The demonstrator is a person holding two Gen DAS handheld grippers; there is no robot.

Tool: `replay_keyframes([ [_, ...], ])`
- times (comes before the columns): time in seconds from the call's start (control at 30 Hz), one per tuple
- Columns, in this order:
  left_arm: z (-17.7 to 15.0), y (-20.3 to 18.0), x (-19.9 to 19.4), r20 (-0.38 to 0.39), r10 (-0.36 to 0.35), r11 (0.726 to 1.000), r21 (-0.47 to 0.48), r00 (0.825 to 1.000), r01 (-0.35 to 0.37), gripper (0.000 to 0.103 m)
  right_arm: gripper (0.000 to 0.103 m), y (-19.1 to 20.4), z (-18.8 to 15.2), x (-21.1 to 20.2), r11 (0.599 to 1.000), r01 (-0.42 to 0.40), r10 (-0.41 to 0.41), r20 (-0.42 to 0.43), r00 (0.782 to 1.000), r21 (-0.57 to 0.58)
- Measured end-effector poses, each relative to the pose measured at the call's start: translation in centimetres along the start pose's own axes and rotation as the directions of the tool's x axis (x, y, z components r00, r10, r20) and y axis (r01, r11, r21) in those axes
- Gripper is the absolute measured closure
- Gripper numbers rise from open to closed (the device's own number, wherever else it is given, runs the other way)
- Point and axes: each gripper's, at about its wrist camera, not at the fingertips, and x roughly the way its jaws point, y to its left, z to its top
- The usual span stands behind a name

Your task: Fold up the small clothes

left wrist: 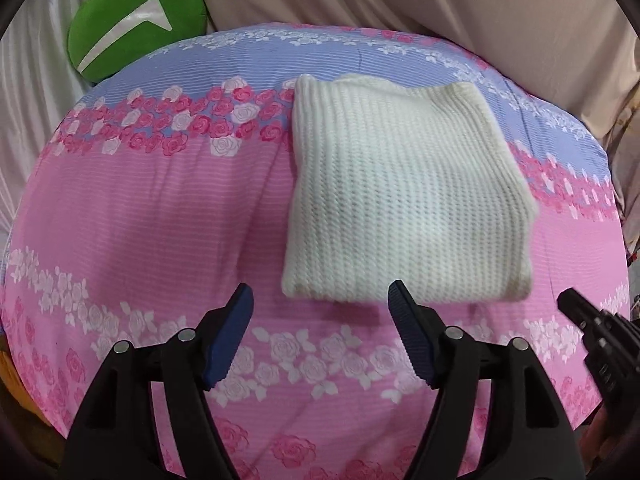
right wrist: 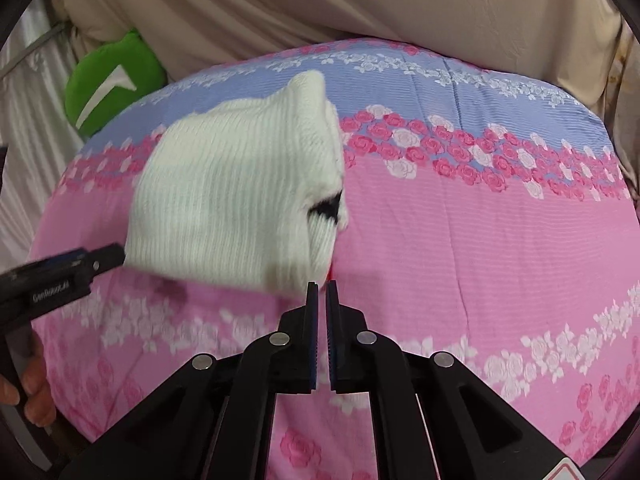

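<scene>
A folded cream knit garment [left wrist: 404, 196] lies flat on the pink and blue floral bedspread [left wrist: 140, 208]. My left gripper [left wrist: 320, 300] is open, its blue-padded fingers apart just short of the garment's near edge, touching nothing. In the right wrist view the same garment [right wrist: 232, 200] lies up and to the left, with a black mark on its right fold. My right gripper [right wrist: 321, 288] is shut and empty, its tips right at the garment's near right corner. The left gripper also shows at the left edge of the right wrist view [right wrist: 80, 264].
A green plush cushion [left wrist: 136, 20] sits at the far left edge of the bed. Beige fabric [left wrist: 440, 12] rises behind the bed. The right gripper's tip [left wrist: 576, 308] shows at the right edge of the left wrist view.
</scene>
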Motion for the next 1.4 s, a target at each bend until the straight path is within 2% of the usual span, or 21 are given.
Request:
replay_keyframes([
  [0.07,-0.6,-0.8,-0.2,0.011,0.015,1.000,-0.002,1.000,-0.015,0.030,0.094,0.3,-0.8,0.0,1.000,0.005,-0.004,-0.016,1.000,0.016],
  [0.27,-2.0,-3.2,-0.3,0.012,0.074,0.996,0.044,0.997,-0.074,0.029,0.074,0.8,-2.3,-0.7,0.998,0.035,-0.034,-0.018,0.999,0.047],
  [0.43,-3.1,-4.2,-0.6,0.013,0.090,0.995,0.036,0.996,-0.090,0.029,0.069,1.4,-2.9,-0.9,0.999,0.026,-0.025,-0.030,0.999,0.043],
  [0.83,-3.6,-4.6,-1.4,0.022,0.111,0.994,0.012,0.994,-0.111,0.029,0.065,3.1,-2.6,-1.1,1.000,0.013,-0.013,-0.015,1.000,-0.014],
  [0.97,-3.5,-4.5,-1.4,0.021,0.112,0.994,0.005,0.994,-0.112,0.029,0.061,3.6,-2.5,-1.3,0.999,0.016,-0.016,-0.004,1.000,-0.028],
  [1.4,-3.4,-4.4,-1.1,0.019,0.117,0.993,0.010,0.993,-0.117,0.029,0.060,3.9,-2.5,-1.2,0.999,0.034,-0.034,0.004,0.999,-0.034],
])
